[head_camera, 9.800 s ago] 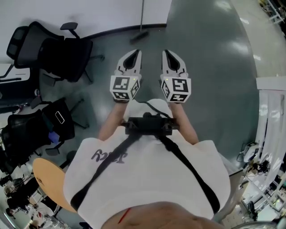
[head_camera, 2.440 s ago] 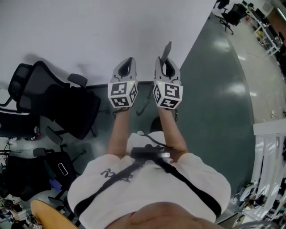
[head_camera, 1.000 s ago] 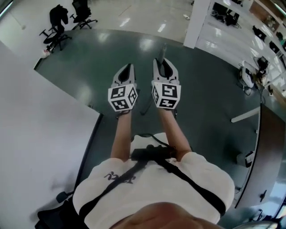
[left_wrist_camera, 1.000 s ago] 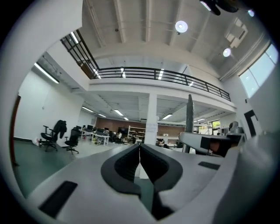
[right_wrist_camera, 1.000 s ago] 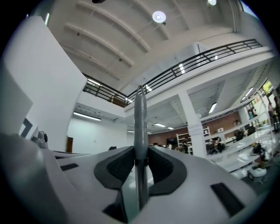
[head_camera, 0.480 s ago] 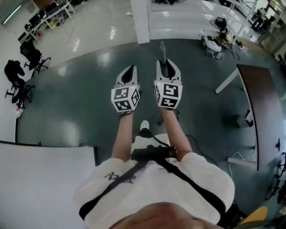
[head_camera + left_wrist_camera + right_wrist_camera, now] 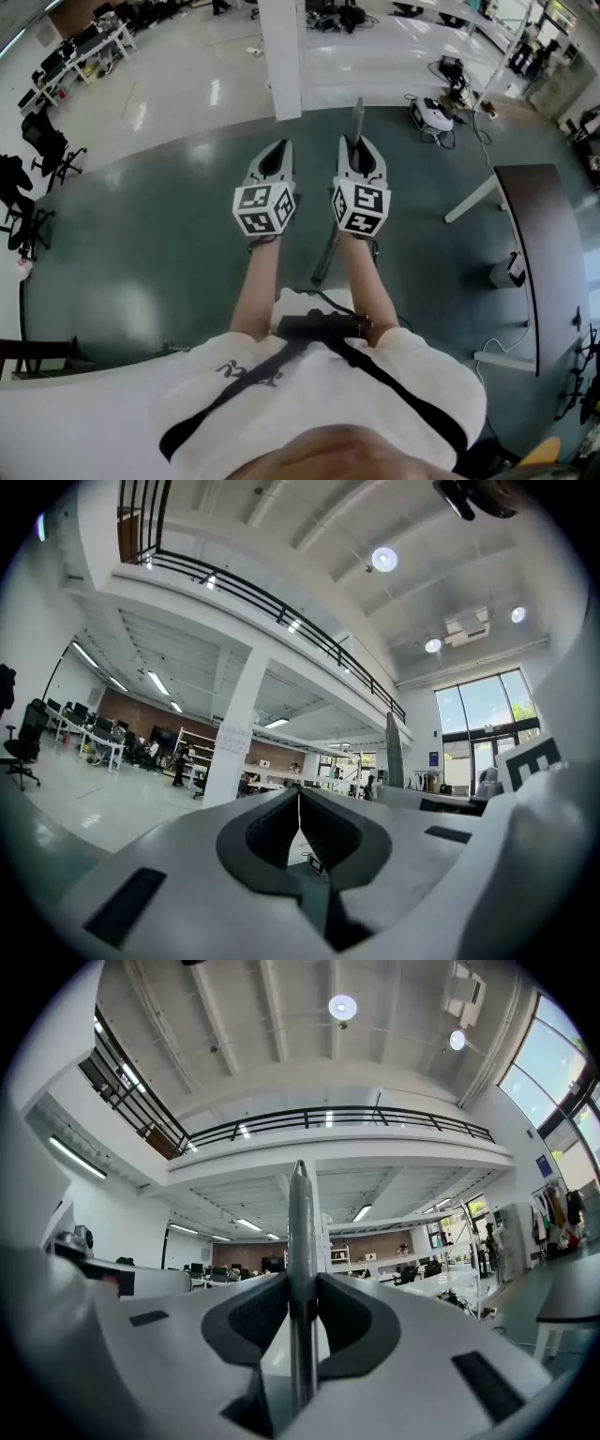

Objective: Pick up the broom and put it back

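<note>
Wall [image 7: 66, 412] now behind; broom [image 7: 326, 255] in right gripper [image 7: 360, 142], open floor [image 7: 159, 225] ahead.

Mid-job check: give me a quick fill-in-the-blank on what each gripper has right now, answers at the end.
1. The right gripper is shut on the broom by its ____.
2. The left gripper has its jaws ____, with nothing between them.
3. In the head view, the dark table stands on the person's ____ side.

Missing words: handle; shut; right.
</note>
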Demonstrator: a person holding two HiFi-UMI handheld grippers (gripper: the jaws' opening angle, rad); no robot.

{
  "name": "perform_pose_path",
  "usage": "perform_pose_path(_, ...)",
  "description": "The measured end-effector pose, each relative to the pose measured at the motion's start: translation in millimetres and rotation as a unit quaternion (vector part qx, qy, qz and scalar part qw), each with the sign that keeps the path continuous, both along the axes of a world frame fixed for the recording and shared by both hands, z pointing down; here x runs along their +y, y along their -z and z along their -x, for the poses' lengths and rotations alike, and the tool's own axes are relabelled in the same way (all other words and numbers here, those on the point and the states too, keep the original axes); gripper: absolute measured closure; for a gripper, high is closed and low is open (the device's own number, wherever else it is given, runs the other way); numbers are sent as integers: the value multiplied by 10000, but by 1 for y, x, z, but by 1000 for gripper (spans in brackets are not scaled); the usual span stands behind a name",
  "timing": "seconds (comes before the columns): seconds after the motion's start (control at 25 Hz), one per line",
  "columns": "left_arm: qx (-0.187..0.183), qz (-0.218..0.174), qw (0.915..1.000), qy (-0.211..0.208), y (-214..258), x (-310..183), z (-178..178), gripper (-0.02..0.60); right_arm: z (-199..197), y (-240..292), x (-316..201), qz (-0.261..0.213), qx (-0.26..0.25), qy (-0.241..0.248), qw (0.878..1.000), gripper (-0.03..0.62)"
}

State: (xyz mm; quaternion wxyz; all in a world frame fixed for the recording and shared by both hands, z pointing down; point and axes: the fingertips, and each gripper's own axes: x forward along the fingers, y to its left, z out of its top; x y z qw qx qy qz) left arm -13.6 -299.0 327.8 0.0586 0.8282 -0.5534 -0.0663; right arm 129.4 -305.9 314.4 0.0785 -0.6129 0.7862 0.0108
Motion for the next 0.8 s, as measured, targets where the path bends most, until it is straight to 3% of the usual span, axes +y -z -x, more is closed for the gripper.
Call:
perform_pose_path(0.36, 155, 136, 9997, 164, -27, -93, 55, 568, 54, -13, -95, -31, 32, 126, 9999, 490)
perform_pose_path(0.8, 156, 482, 9951, 846, -46, -238, 92, 568, 97, -34, -260, 301, 138, 796, 9963, 490)
